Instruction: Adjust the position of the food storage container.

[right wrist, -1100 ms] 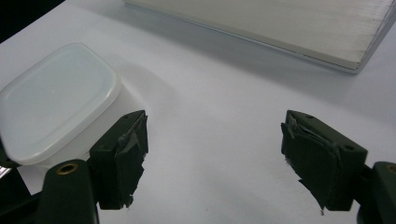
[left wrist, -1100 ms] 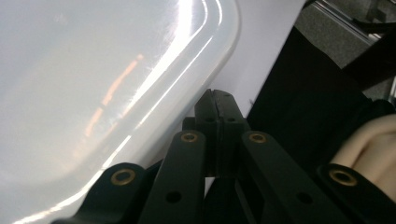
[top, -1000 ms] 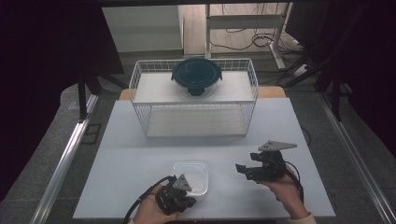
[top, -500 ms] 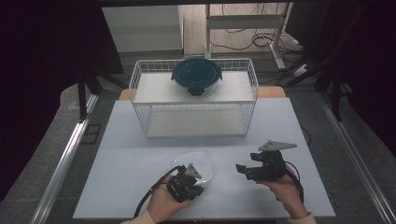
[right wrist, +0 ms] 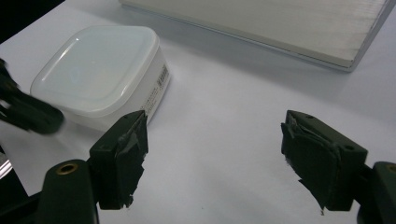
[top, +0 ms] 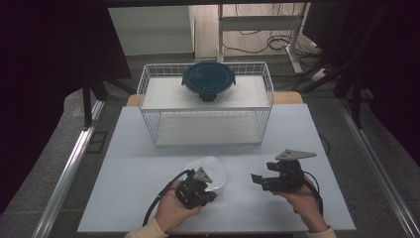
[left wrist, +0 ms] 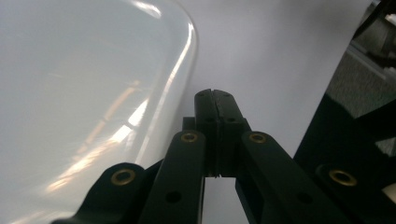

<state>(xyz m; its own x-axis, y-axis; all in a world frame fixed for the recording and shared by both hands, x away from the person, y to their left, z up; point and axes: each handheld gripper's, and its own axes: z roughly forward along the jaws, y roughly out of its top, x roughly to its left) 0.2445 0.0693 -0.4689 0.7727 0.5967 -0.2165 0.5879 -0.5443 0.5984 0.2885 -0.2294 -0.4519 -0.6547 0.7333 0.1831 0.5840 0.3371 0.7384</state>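
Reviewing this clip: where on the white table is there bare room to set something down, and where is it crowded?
Free: the white table left of the translucent white plastic container, the strip between that container and the white wire basket, and the stretch right of the basket. Crowded: the near edge, where the left gripper sits shut beside the container and the right gripper is held open.

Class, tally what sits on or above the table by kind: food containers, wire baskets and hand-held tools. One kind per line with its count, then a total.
Food containers: 2, the round dark-lidded container atop the basket and the white-lidded square container on the table.
Wire baskets: 1, the white wire basket.
Tools: 2, left tool and right tool.
Total: 5
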